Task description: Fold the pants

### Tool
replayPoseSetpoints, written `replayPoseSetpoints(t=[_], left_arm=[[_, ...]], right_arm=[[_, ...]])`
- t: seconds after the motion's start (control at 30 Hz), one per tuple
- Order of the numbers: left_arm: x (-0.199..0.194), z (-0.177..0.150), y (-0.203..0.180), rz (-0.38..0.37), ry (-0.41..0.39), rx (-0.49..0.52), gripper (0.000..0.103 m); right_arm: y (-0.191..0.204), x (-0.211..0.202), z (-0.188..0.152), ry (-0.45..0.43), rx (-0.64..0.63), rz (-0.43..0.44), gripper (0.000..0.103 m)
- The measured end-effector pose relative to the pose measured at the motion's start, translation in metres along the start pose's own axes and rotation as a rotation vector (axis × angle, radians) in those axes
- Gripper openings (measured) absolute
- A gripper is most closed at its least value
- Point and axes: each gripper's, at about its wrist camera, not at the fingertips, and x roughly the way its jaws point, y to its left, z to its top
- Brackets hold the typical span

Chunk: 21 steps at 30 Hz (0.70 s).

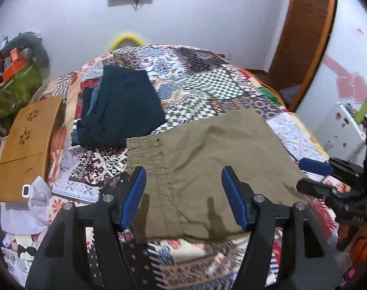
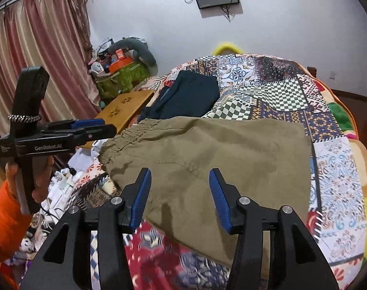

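Olive-brown pants (image 1: 215, 166) lie folded flat on the patchwork bedspread, elastic waistband (image 1: 144, 152) to the left. They also show in the right wrist view (image 2: 207, 159). My left gripper (image 1: 183, 181) is open and empty, held just above the near part of the pants. My right gripper (image 2: 179, 181) is open and empty above the near edge of the pants. The left gripper shows from the side at the left of the right wrist view (image 2: 91, 126); the right gripper shows at the right edge of the left wrist view (image 1: 314, 176).
A pile of dark folded clothes (image 1: 123, 106) lies on the bedspread (image 1: 207, 84) behind the pants. A wooden lap table (image 1: 28, 142) stands left of the bed. Clutter and bags (image 1: 14, 82) sit at the far left. A white box (image 1: 340, 130) stands at the right.
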Motion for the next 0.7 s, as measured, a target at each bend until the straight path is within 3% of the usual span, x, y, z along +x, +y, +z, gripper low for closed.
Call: replayPoseSetpoints(t=[0.3, 0.43, 0.63, 0.7], left_arm=[[0.047, -0.029, 0.012, 0.069, 0.117, 0.020, 0.065], [0.048, -0.037, 0.027, 0.068, 0.110, -0.014, 0.076], [0.047, -0.042, 0.040, 0.086, 0.102, -0.030, 0.082], [0.046, -0.045, 0.038, 0.099, 0.094, -0.020, 0.082]], right_arm=[[-0.020, 0.042, -0.027, 0.136, 0.061, -0.025, 0.046], [-0.037, 0.026, -0.042, 0.133, 0.090, -0.045, 0.046], [-0.072, -0.001, -0.066, 0.149, 0.192, -0.078, 0.047], [-0.082, -0.009, -0.075, 0.165, 0.209, -0.130, 0.047]])
